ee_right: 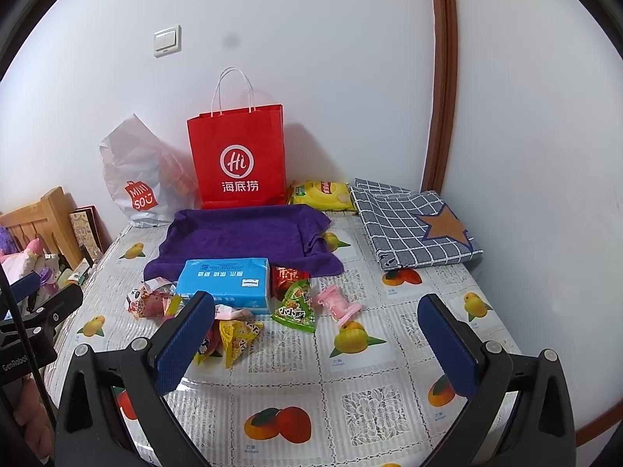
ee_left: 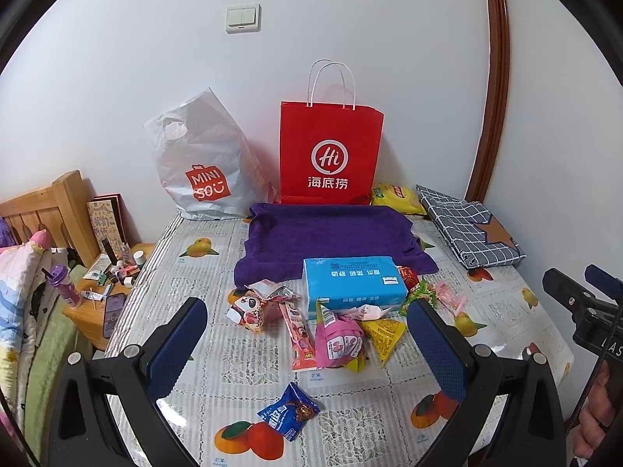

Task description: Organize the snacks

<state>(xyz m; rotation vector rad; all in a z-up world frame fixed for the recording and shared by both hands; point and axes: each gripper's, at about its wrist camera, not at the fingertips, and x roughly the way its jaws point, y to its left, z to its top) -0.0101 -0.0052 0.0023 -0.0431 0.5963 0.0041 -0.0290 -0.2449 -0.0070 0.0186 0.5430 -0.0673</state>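
Left gripper: jaws spread wide and holding nothing, hovering over the near part of the fruit-printed plastic-covered surface — the snack heap lies just ahead between its blue pads.
Right gripper: also wide apart and empty, held over bare cloth to the right of the heap.
Snacks: a loose pile in front of the light-blue rectangular tissue pack — a pink crinkly packet, a yellow triangular pouch, a long pink-and-red stick wrapper, a green triangular pouch and a pink sweet wrapper; a small blue foil cookie packet lies alone, nearer the camera.
Likely destination: my guess is the purple towel or the red paper carrier bag with white handles standing against the wall; the pictures do not settle which.
Risk — double pick: the wrappers overlap, so closing on one may drag a neighbour along or scatter the pile.
Risk — slip: foil and glossy film are slick, and the pouches look air-filled; a pinch at the edge could squirt one out, while a hard squeeze could crush what is inside.
Risk — sliding: the shiny cover probably lets flat packets skate away under a shallow approach.
Risk — bag: the paper bag is light and upright; a nudge to its rim could tip it.
Risk — edge: the blue packet sits towards the near edge and could be pushed off.
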